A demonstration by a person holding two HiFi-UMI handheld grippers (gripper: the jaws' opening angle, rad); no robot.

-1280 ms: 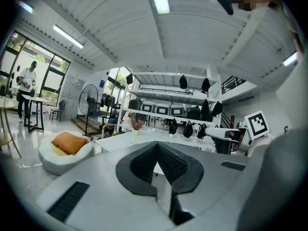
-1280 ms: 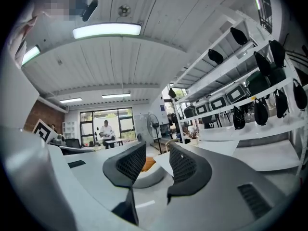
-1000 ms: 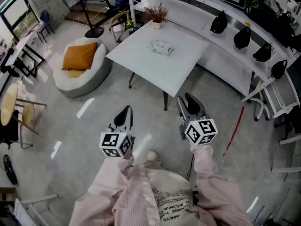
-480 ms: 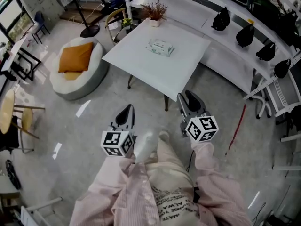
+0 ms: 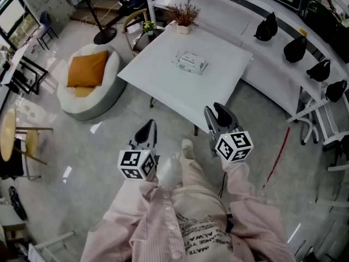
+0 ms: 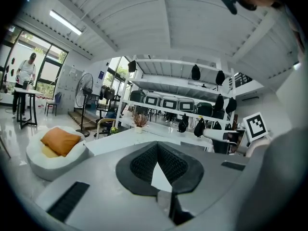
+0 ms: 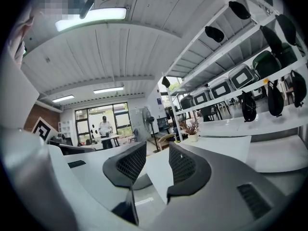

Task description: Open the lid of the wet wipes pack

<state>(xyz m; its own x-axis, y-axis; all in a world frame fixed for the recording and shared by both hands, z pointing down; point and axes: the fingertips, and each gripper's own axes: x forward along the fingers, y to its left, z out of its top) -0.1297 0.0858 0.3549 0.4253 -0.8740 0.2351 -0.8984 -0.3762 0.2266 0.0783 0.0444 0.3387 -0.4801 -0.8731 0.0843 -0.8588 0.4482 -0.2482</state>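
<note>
while closing on the table (image 5: 163, 89), carries the left gripper (image 5: 146, 133) and the right gripper (image 5: 219, 115) low before the body, over bare floor, touching nothing. shows, in the left gripper view, ribbed pads (image 6: 143, 163) meeting at their tips with nothing pinched there. shows, in the right gripper view, pads (image 7: 130, 163) standing apart, with only the distant tabletop in the gap. places the wet wipes pack (image 5: 191, 63) flat on the table's far half, near a potted plant (image 5: 184, 15) at the far edge and well apart from both grippers; lid too small to make out.

compared with the head view one second ago: brings the near table corner lower in the picture and closer to the right gripper; swings a shoe (image 5: 187, 145) forward between the two grippers; leaves the pack in the same spot on the tabletop; keeps both grippers in much the same place in the view.

reads, as a judgement, as the walk-up stage: no contact yet, lid untouched, nothing of the opening done. calls next for a further step and a reach over the near edge, then for steadying the soft pack with one gripper and catching the lid's edge with the other. requires parting the left pads first for any pinch on that side. risks the light pack sliding on the smooth top under a lid pull without a hold-down.
</note>
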